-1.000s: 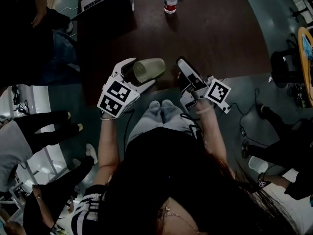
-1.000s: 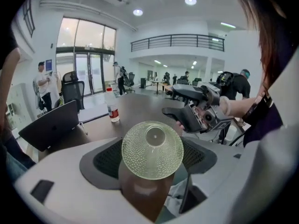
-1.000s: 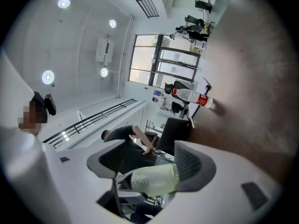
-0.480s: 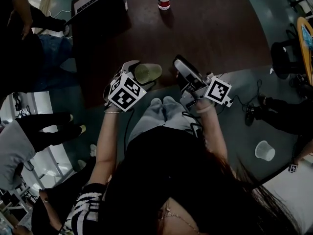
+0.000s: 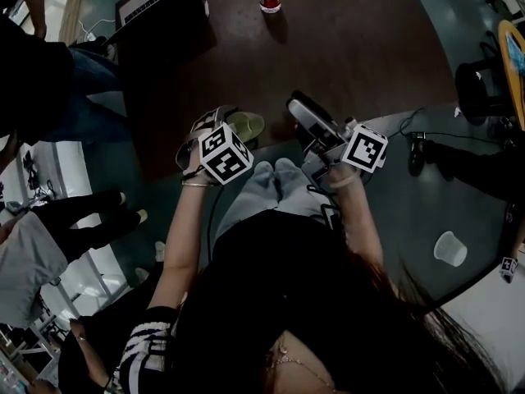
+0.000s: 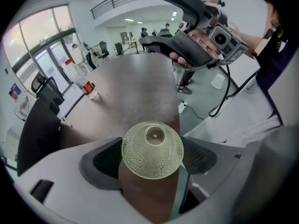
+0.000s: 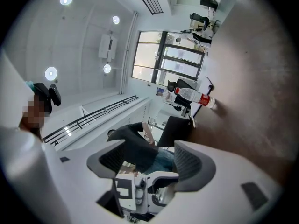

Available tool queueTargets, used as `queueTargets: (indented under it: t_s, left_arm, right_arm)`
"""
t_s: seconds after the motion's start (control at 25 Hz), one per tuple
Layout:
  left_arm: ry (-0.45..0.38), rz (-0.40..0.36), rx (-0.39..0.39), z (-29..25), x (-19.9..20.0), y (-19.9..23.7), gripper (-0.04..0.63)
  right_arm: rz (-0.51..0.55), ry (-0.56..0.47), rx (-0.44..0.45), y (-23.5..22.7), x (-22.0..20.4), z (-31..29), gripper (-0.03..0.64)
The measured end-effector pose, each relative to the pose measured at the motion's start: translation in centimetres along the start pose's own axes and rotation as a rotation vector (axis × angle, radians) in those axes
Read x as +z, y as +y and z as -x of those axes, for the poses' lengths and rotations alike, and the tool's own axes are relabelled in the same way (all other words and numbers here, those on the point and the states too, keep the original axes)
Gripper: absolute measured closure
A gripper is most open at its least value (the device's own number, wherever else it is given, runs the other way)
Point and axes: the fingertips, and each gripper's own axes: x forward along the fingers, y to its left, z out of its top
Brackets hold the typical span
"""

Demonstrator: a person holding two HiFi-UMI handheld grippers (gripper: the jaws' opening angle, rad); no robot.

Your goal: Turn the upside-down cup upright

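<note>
Right tongs point(image 7: 152, 161) with jaws apart, red-labelled bottle point(image 7: 194, 96) on brown table point(image 7: 254, 92)

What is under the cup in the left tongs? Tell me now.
Only the brown table shows under the cup, which the left tongs grip. The cup's body covers the patch right beneath it, so whether it rests on the table cannot be seen.

A pale yellow-green, translucent cup point(image 6: 152, 149) with a dimpled wall fills the lower centre of the left gripper view. Its small round base faces the camera, tipped slightly upward. The left gripper point(image 6: 152, 158) clamps its sides, above the table point(image 6: 135, 92) edge.
</note>
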Motion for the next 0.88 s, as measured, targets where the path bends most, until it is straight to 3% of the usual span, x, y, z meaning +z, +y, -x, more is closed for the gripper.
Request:
queueTargets:
  t_s: [0.4,0.88]
  left_arm:
    - [0.137,-0.150,0.016,-1.7,-0.2,0.0,0.204]
    - [0.177,-0.188,-0.004,-2.7,1.0,0.0,0.204]
  right_arm:
    - [0.011,0.033,0.000,0.2,-0.7,0.5,0.276]
    - [-0.005,0.017,-0.002,0.0,-0.5,1.6,0.276]
